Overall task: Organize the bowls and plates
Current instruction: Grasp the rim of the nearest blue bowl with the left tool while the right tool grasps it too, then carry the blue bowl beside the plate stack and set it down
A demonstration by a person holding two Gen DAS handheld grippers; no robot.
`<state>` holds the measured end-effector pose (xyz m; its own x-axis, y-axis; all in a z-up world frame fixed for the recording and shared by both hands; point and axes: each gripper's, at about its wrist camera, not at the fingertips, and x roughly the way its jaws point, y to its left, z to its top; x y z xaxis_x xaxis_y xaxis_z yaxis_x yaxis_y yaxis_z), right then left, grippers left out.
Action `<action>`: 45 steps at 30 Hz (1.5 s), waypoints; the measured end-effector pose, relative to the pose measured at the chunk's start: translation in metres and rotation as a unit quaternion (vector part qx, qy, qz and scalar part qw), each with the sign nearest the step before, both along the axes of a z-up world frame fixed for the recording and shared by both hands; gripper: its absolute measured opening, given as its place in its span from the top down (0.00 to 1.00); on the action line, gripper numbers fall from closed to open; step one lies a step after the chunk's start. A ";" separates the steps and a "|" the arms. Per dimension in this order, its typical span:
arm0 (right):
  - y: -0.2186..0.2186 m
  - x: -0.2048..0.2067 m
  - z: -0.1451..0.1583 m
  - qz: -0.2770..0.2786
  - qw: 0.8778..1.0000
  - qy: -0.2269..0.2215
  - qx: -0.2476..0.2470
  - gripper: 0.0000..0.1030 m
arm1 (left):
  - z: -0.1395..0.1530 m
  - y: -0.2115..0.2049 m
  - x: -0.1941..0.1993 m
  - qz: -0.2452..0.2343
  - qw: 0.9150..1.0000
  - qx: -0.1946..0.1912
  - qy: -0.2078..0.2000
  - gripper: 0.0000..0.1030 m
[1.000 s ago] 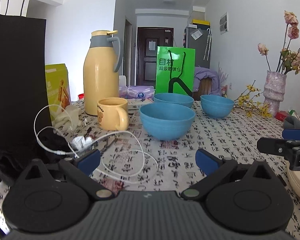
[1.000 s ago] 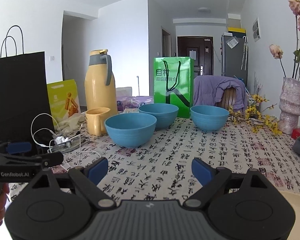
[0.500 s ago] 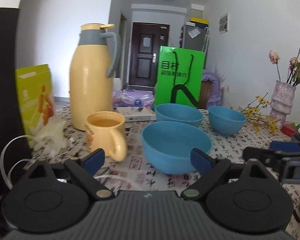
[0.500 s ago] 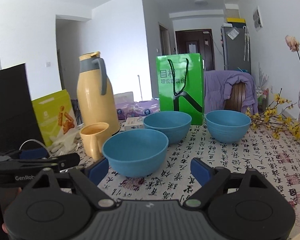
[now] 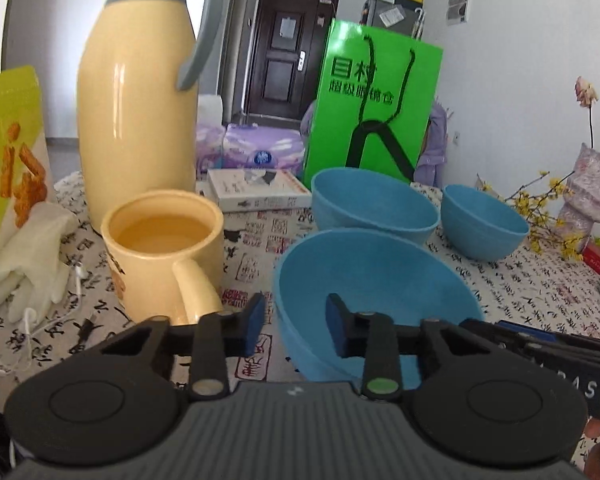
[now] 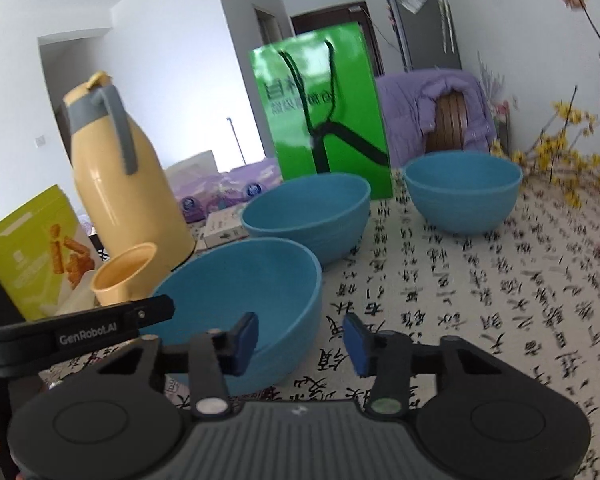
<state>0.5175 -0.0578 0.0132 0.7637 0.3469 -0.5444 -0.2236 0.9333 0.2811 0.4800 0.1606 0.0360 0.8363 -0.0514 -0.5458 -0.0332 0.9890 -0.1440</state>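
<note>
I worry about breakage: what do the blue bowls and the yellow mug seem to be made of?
The blue bowls look like matte plastic or melamine: thin rims, even colour, no glaze shine. The yellow mug has a dull finish too, perhaps plastic, though matte ceramic cannot be ruled out.

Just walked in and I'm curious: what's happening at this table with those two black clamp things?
A person is tidying bowls with a hand-held tool in each hand. Both tools straddle the rim of the nearest blue bowl: the left tool on its left side, the right tool on its right. Their jaws have just been closing around the rim; whether they already pinch it is unclear. Two more blue bowls wait behind, beside a yellow mug and a yellow flask.
</note>
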 end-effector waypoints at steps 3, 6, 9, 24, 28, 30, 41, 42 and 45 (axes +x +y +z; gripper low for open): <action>0.002 0.008 -0.007 0.003 1.000 0.009 0.013 0.71 | -0.005 0.002 0.002 -0.003 1.000 -0.002 0.002 0.82; 0.006 0.011 -0.007 0.002 1.000 0.010 0.008 0.77 | -0.005 -0.001 -0.001 -0.003 1.000 0.011 0.002 0.83; 0.008 0.009 -0.005 -0.001 1.000 0.012 -0.006 0.81 | -0.001 -0.003 -0.005 -0.001 1.000 0.011 0.005 0.87; -0.005 -0.086 0.017 0.029 0.999 -0.004 -0.041 0.83 | 0.022 -0.017 -0.105 0.008 1.000 0.003 -0.006 0.87; -0.009 -0.125 0.023 0.043 0.998 -0.009 -0.039 0.83 | 0.025 -0.019 -0.140 0.020 1.000 0.003 -0.007 0.87; -0.011 -0.145 0.026 0.051 0.998 -0.012 -0.038 0.82 | 0.025 -0.019 -0.160 0.026 1.000 -0.002 -0.007 0.87; -0.023 -0.240 0.026 0.093 0.995 -0.007 -0.021 0.82 | 0.020 -0.023 -0.252 0.049 0.999 -0.007 -0.001 0.87; -0.024 -0.245 0.025 0.096 0.995 -0.005 -0.020 0.82 | 0.019 -0.023 -0.258 0.053 0.999 -0.009 0.001 0.87; -0.027 -0.258 0.023 0.103 0.995 -0.003 -0.015 0.82 | 0.018 -0.025 -0.272 0.062 0.998 -0.009 0.001 0.87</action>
<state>0.2595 -0.0845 0.0359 0.6805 0.4810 -0.5528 -0.4128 0.8750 0.2531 0.2077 0.1354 0.0536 0.8359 0.0431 -0.5472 -0.1561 0.9744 -0.1616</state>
